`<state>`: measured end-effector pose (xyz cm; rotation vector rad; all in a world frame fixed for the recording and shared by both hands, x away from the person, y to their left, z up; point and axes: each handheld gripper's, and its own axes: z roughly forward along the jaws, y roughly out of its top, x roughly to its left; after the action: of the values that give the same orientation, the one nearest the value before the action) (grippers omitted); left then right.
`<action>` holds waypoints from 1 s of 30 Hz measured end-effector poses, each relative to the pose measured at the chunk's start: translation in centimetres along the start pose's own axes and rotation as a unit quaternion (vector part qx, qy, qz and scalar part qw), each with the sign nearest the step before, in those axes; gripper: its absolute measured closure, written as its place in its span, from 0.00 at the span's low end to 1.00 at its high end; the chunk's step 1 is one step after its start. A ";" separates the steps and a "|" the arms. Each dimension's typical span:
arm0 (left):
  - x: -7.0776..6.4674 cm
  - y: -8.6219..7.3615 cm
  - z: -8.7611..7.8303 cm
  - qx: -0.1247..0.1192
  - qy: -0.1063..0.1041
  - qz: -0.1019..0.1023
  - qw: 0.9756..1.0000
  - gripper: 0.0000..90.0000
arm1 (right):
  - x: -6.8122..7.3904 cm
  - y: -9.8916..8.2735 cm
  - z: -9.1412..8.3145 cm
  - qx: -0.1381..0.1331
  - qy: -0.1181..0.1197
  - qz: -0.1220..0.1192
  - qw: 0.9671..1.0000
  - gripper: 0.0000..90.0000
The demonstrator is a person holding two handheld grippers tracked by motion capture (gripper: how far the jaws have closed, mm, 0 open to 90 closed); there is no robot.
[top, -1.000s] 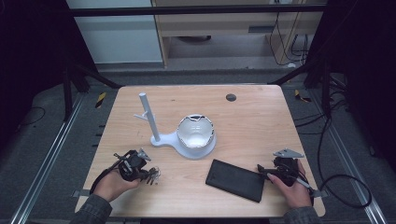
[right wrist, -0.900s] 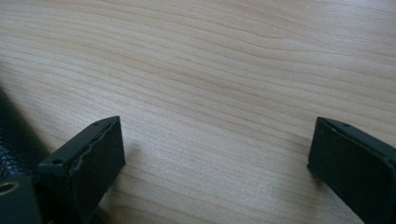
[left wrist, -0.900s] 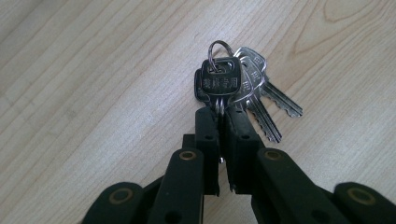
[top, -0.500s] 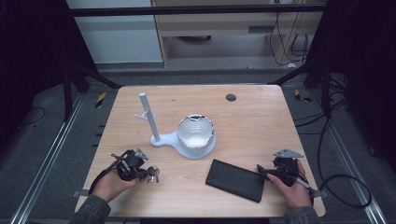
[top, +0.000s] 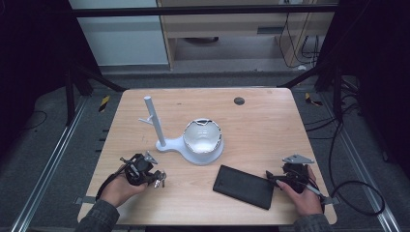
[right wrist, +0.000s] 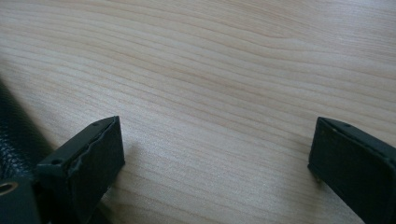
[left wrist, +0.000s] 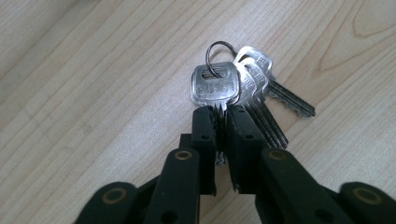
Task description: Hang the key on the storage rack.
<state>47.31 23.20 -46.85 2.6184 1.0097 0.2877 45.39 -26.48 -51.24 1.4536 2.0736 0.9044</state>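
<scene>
We see the left gripper (left wrist: 221, 122) pinching one key of the keys (left wrist: 243, 86) low over the table (top: 270, 125), perhaps just touching it. The right gripper (right wrist: 215, 154) rests wide-spread beside the black case (top: 244, 186).

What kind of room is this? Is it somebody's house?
Probably not a house; it looks like a lab or workshop set up for recording. A wooden table stands inside a dark metal frame, cables trail across the floor, and a person holds a gripper in each hand: left gripper, right gripper.
</scene>
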 end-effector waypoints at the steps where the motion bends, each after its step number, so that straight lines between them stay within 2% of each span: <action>1: -0.1 0.0 0.0 0.002 0.003 0.003 1.000 0.91 | 0.0 0.0 0.0 0.000 0.000 -0.001 1.000 0.04; 3: -0.3 0.0 0.0 -0.002 0.007 0.001 1.000 0.92 | 0.0 0.0 0.0 0.000 0.000 0.000 1.000 0.04; 4: -0.4 -0.1 -0.1 -0.005 0.003 -0.001 1.000 0.92 | 0.0 0.0 0.0 0.000 0.001 0.000 1.000 0.04; 5: -0.4 -0.1 -0.3 -0.007 0.000 -0.002 1.000 0.93 | 0.0 0.0 0.0 0.000 0.000 -0.001 1.000 0.04; 7: -0.4 0.0 -0.8 -0.006 0.009 0.003 1.000 0.99 | 0.0 0.0 0.0 0.000 0.000 -0.002 1.000 0.04; 9: -0.3 0.0 -0.8 0.003 0.002 0.005 1.000 0.99 | 0.0 0.0 0.1 0.000 -0.002 -0.005 1.000 0.04; 11: -0.2 0.0 -0.6 0.011 0.010 0.007 1.000 1.00 | 0.0 0.0 0.1 0.000 -0.002 -0.005 1.000 0.03; 17: 0.1 0.0 -0.9 0.001 -0.013 -0.002 1.000 1.00 | 0.1 0.0 0.0 0.000 -0.002 -0.006 1.000 0.03; 19: 0.3 0.1 -1.5 -0.003 -0.021 -0.003 1.000 1.00 | 0.1 0.0 0.1 0.000 -0.002 -0.006 1.000 0.03; 25: 0.6 0.7 -4.2 -0.006 -0.024 0.002 1.000 1.00 | 0.1 0.0 0.0 0.000 -0.002 -0.006 1.000 0.03; 30: 0.8 1.8 -6.9 -0.015 -0.019 0.013 1.000 1.00 | 0.1 0.0 0.1 0.000 -0.002 -0.007 1.000 0.03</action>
<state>46.91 24.03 -39.74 2.6011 0.9518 0.2555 45.40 -26.40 -51.30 1.4386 2.0779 0.8951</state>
